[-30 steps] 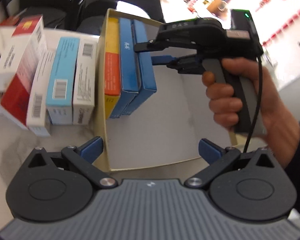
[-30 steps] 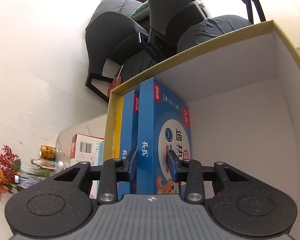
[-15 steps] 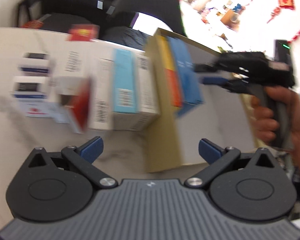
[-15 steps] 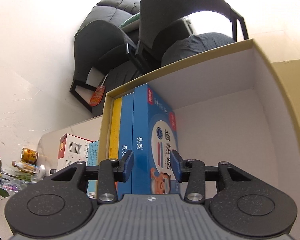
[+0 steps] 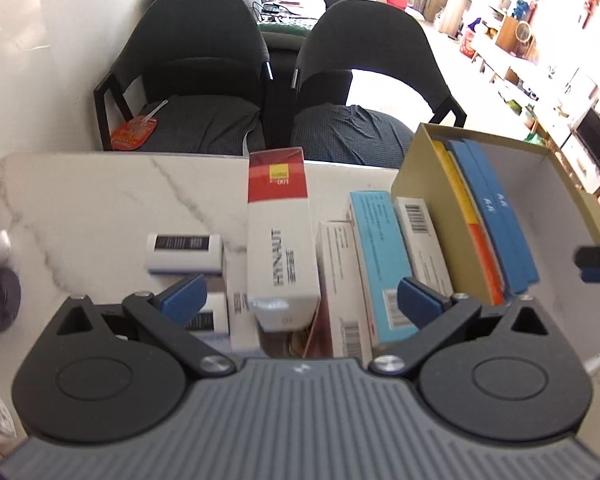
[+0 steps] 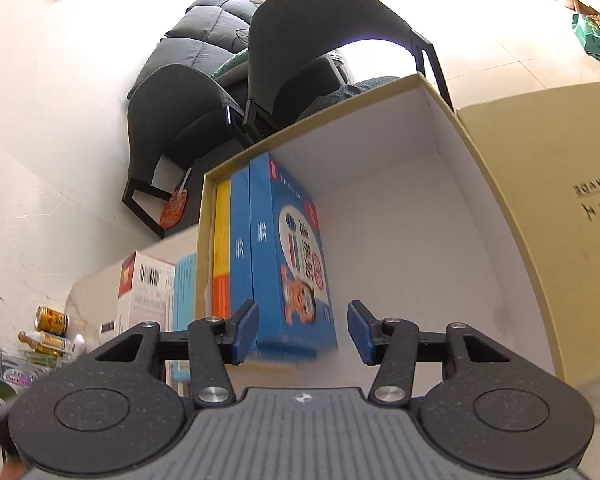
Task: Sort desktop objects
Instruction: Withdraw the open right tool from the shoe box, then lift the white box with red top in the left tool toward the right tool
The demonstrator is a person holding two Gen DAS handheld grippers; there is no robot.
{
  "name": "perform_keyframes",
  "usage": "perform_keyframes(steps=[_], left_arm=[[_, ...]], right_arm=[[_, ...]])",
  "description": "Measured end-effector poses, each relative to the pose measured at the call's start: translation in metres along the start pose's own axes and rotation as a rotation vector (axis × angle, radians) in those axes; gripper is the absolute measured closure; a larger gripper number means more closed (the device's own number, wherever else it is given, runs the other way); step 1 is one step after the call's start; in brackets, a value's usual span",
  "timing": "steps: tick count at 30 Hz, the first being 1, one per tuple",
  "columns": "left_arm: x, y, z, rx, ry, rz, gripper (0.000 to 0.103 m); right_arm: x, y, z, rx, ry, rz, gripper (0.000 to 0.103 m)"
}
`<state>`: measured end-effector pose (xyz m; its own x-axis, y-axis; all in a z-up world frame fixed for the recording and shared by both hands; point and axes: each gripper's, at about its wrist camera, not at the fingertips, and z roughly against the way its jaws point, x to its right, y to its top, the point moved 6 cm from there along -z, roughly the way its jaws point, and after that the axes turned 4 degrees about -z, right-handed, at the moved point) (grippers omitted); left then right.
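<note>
A tan cardboard box [image 5: 416, 184] with a white inside stands on the marble table; a yellow-orange box [image 5: 474, 236] and two blue boxes [image 5: 500, 224] stand upright against its left wall. My left gripper [image 5: 298, 300] is open above a row of medicine boxes: a red-and-white box [image 5: 280, 240], a white one [image 5: 340, 280], a light blue one [image 5: 380, 256]. My right gripper [image 6: 302, 330] is open and empty, just behind the nearest blue box [image 6: 296, 264] in the tan box [image 6: 480, 152]. Its tip shows in the left wrist view [image 5: 598, 266].
Two small white boxes [image 5: 184, 248] lie left of the row. Two black chairs [image 5: 204, 80] stand behind the table. The box lid [image 6: 552, 208] lies to the right. A can [image 6: 52, 319], bottles and flowers sit at the table's far left.
My right gripper let go of the blue box, opened and drew back. My left gripper swung left from the tan box to over the row of medicine boxes.
</note>
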<state>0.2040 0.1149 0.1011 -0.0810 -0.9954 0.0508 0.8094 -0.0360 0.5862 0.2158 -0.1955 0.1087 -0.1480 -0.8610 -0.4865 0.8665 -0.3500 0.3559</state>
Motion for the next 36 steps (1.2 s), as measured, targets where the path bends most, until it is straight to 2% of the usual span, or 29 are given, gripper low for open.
perform_keyframes(steps=[9, 13, 17, 22, 31, 33, 36], left_arm=[[0.000, 0.006, -0.027, -0.040, 0.042, -0.063, 0.001], [-0.001, 0.006, -0.031, -0.052, 0.034, -0.057, 0.019], [0.000, 0.005, -0.037, -0.074, 0.033, -0.057, 0.031], [0.004, 0.007, -0.044, -0.086, 0.029, -0.070, 0.038], [0.004, 0.008, -0.059, -0.119, 0.042, -0.084, 0.039], [0.002, 0.010, -0.057, -0.113, 0.041, -0.074, 0.058], [0.000, 0.012, -0.053, -0.110, 0.043, -0.072, 0.060]], right_arm=[[0.028, -0.018, 0.035, 0.043, -0.045, -0.068, 0.049], [0.038, -0.020, 0.043, 0.062, -0.059, -0.096, 0.049], [0.041, -0.020, 0.048, 0.072, -0.061, -0.107, 0.049], [0.038, -0.018, 0.053, 0.084, -0.055, -0.099, 0.049], [0.039, -0.019, 0.059, 0.086, -0.063, -0.096, 0.045], [0.039, -0.019, 0.060, 0.086, -0.065, -0.096, 0.045], [0.039, -0.020, 0.061, 0.085, -0.066, -0.097, 0.045]])
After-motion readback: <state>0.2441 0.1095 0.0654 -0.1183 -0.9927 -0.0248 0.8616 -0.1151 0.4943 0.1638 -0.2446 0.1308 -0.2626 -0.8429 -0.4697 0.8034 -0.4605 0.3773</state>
